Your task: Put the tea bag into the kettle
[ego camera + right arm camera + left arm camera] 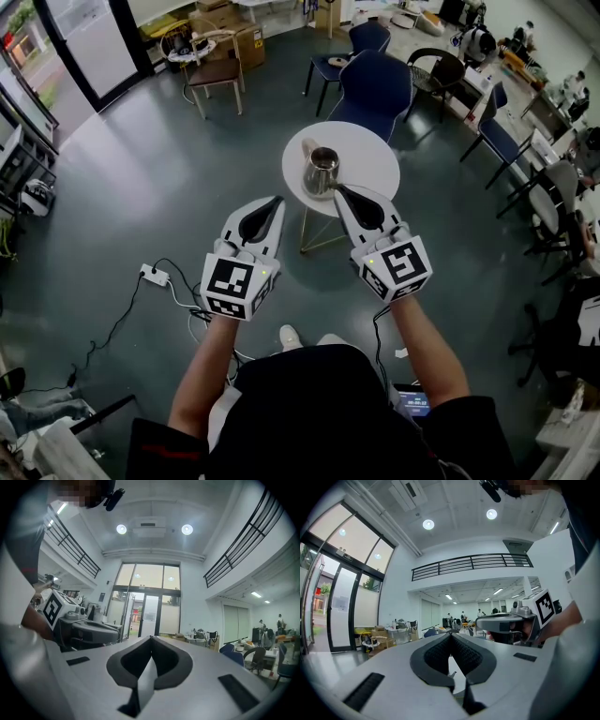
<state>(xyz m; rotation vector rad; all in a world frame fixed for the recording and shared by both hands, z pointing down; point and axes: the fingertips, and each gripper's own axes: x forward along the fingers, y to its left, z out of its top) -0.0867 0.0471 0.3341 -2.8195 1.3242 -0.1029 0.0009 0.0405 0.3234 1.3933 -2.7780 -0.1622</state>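
A steel kettle [321, 169] with an open top stands on a small round white table [370, 155] in the head view. Both grippers are held up in front of it, tips pointing toward the table. My left gripper [278, 200] [451, 633] is left of the table's edge, jaws closed tip to tip. The tip of my right gripper [339, 189] [151, 638] is just by the kettle's near side, jaws also closed. A pale strip shows in the gap behind the right jaws' tips; I cannot tell what it is. No tea bag is clearly visible in any view.
Blue chairs [375, 89] stand behind the table, and a wooden chair [214, 70] is farther left. A power strip with cables [155, 276] lies on the grey floor at left. Desks and more chairs [525, 141] line the right side.
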